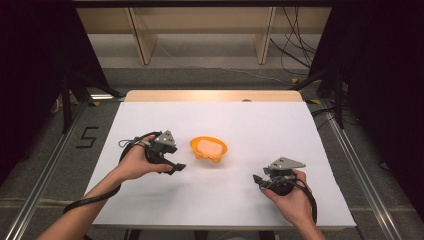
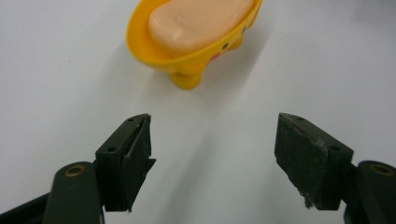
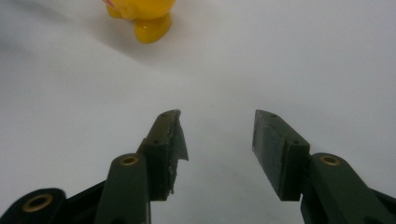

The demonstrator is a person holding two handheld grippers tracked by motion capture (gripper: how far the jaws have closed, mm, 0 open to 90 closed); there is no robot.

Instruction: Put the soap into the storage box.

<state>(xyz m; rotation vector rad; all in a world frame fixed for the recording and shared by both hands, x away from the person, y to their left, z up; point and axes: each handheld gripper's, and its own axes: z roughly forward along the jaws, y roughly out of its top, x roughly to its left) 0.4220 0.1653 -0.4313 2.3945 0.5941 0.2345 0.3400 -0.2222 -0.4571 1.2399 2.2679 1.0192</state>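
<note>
From the high view, the yellow soap dish (image 1: 209, 149) with its pale soap bar (image 1: 208, 146) stands on the white bench (image 1: 250, 125) just ahead of the left gripper (image 1: 177, 167), well apart from the right gripper (image 1: 256, 181); the left looks the nearer one to reach it.

In the left gripper view, the jaws stand released and empty, the dish (image 2: 187, 60) ahead and slightly left of their gap, its long axis slanting away to the right. The far rim is cut off.

In the right gripper view, the jaws are parted with nothing between them; a foot of the dish (image 3: 152, 29) shows far ahead to the left, the bowl cut off.
</note>
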